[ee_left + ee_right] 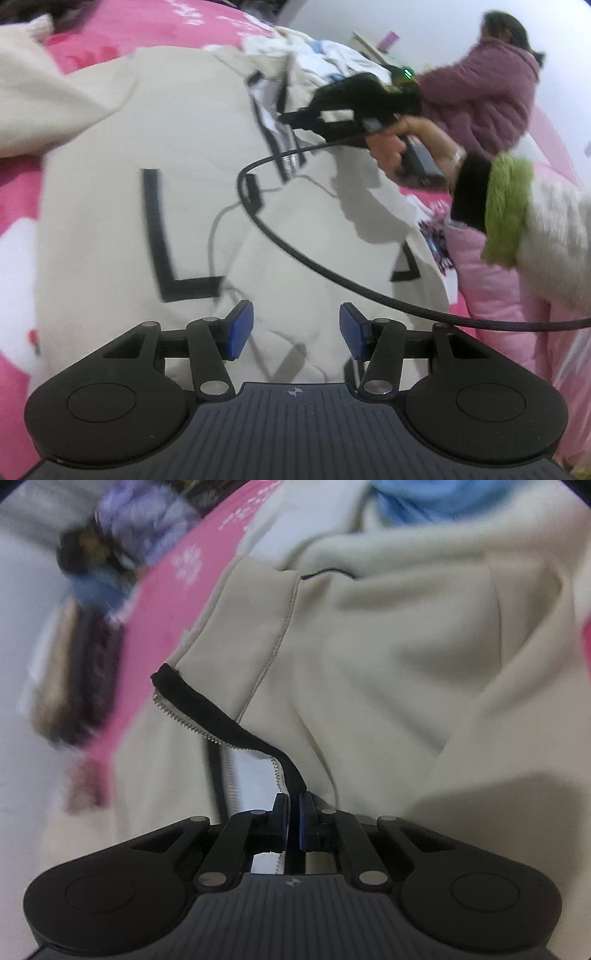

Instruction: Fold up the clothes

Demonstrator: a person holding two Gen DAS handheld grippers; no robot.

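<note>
Your right gripper (292,819) pinched the black zipper tape (236,722) of the cream zip-up jacket (388,686); only the right wrist view showed this grip. Your left gripper (296,330) had its blue pads (239,329) spread, empty, above the jacket's back with black letters. The jacket lay on a pink printed bedsheet (18,206). Another person in a mauve padded coat (484,92) was beyond the bed.
</note>
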